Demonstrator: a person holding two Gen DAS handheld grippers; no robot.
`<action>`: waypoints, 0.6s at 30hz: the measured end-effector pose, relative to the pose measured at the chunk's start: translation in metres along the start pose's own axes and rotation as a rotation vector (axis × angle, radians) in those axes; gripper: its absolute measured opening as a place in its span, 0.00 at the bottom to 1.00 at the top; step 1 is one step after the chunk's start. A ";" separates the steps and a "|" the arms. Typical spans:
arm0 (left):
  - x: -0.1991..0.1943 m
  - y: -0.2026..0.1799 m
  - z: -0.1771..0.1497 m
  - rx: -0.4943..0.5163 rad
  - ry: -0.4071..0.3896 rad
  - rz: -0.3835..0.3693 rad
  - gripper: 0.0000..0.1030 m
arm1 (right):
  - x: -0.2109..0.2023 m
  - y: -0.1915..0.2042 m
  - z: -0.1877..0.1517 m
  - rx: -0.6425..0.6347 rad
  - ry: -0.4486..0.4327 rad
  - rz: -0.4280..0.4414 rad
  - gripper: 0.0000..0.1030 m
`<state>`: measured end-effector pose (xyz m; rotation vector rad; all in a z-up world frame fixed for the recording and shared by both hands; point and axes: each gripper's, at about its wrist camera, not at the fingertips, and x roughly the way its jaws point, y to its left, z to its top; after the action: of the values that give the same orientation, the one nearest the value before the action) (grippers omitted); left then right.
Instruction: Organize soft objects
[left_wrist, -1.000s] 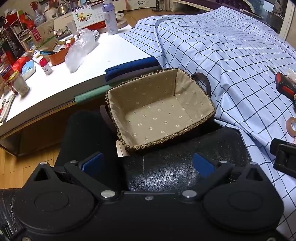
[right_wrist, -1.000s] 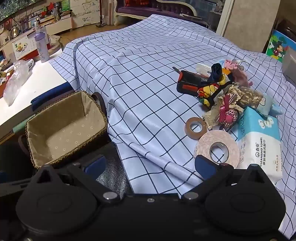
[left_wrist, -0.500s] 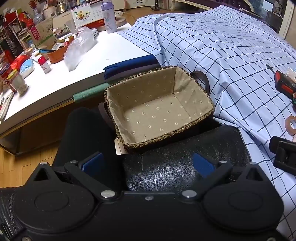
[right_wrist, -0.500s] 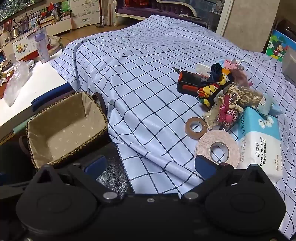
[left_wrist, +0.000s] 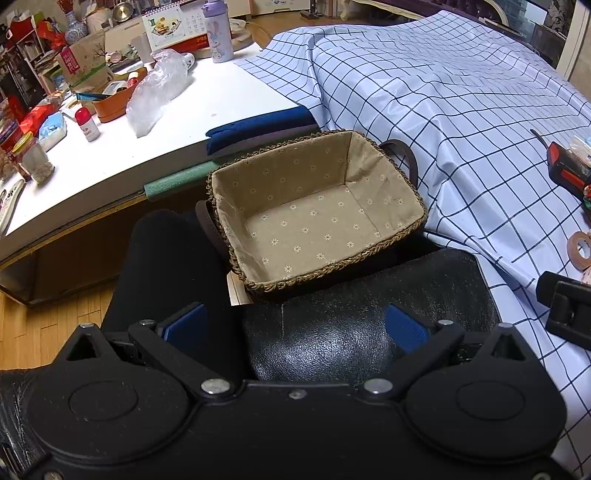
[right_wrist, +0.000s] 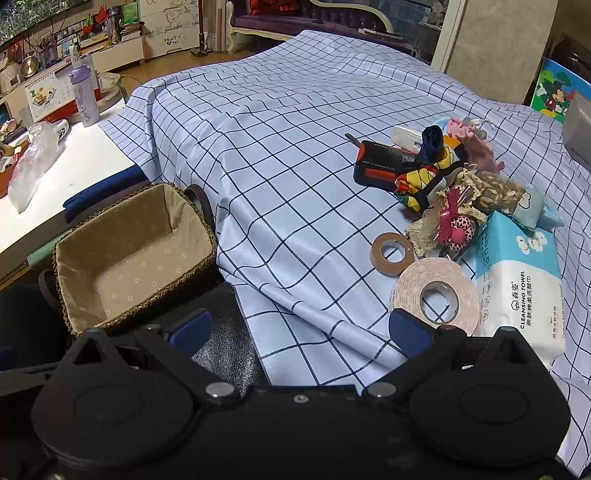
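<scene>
A woven basket (left_wrist: 373, 254) with a beige flowered lining sits empty on a black leather seat (left_wrist: 369, 332), just ahead of my open left gripper (left_wrist: 295, 325). The same basket (right_wrist: 85, 325) is at the left in the right wrist view. On the checked cloth (right_wrist: 277, 166) at the right lies a heap of soft things: a bright patterned fabric piece (right_wrist: 424, 177), a pink scrunchie (right_wrist: 463, 127), a lacy sachet (right_wrist: 480, 188) and a pink spotted pouch (right_wrist: 461, 227). My right gripper (right_wrist: 299, 328) stands open over the cloth's front edge, holding nothing.
Two tape rolls (right_wrist: 391, 249) (right_wrist: 436, 295), a cleansing towel pack (right_wrist: 517, 284) and a black-and-red case (right_wrist: 380, 166) lie by the heap. A cluttered white table (left_wrist: 147, 122) stands at the left, with folded dark blue cloth (left_wrist: 258, 127) on its corner. A black-clad leg (left_wrist: 166, 273) is left of the basket.
The left wrist view has shifted slightly, so the basket sits a little lower and nearer. The right gripper's view is nearly unchanged. Both grippers stay open.
</scene>
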<state>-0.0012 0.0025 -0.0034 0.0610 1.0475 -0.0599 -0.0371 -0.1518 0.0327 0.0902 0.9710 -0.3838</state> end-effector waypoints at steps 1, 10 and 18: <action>0.000 0.000 0.000 -0.002 0.000 0.000 0.96 | 0.000 0.000 0.000 0.000 -0.001 0.000 1.00; 0.000 0.000 0.000 -0.002 0.002 -0.002 0.96 | -0.001 0.000 0.000 0.000 -0.002 -0.001 1.00; 0.000 0.000 0.000 -0.005 0.003 -0.001 0.96 | -0.001 0.000 -0.001 0.003 -0.004 -0.002 1.00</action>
<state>-0.0011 0.0027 -0.0031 0.0560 1.0508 -0.0583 -0.0379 -0.1515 0.0331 0.0911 0.9672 -0.3867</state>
